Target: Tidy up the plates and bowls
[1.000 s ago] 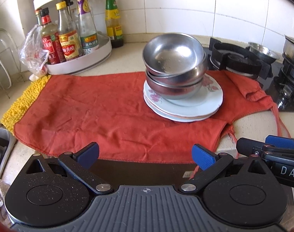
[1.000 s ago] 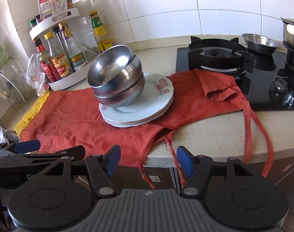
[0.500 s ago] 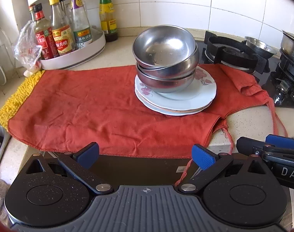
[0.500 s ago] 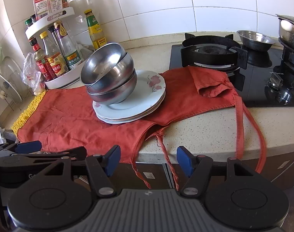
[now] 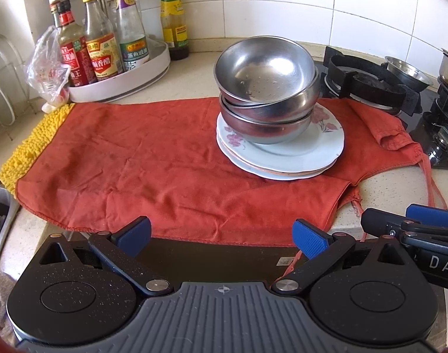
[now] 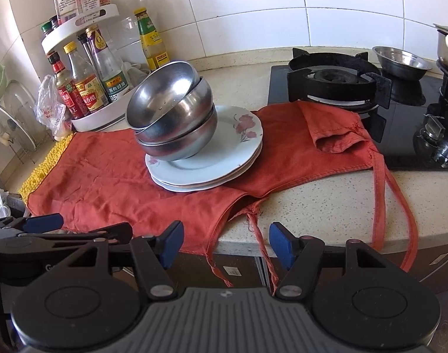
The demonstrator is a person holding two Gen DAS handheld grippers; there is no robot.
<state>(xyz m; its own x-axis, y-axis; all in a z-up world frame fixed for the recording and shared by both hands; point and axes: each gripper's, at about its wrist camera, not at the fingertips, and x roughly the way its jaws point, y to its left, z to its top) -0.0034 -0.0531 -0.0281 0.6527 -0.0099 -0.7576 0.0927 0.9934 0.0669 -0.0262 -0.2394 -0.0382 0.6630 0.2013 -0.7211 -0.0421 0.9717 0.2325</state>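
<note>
Red cloth (image 5: 153, 158) spread over the speckled counter (image 6: 327, 194), edge hanging off the front. On it, near the stove (image 6: 336, 85): stacked floral plates (image 5: 297, 158), topped by three nested steel bowls (image 5: 268, 88), uppermost tilted. Nearer the camera, left gripper (image 5: 222, 236) and right gripper (image 6: 225, 244), both spread wide, pinching nothing, well short of the stack.

Right gripper (image 5: 430, 229) body – "DAS"; sauce bottle (image 5: 101, 58) label – "香醋".
</note>
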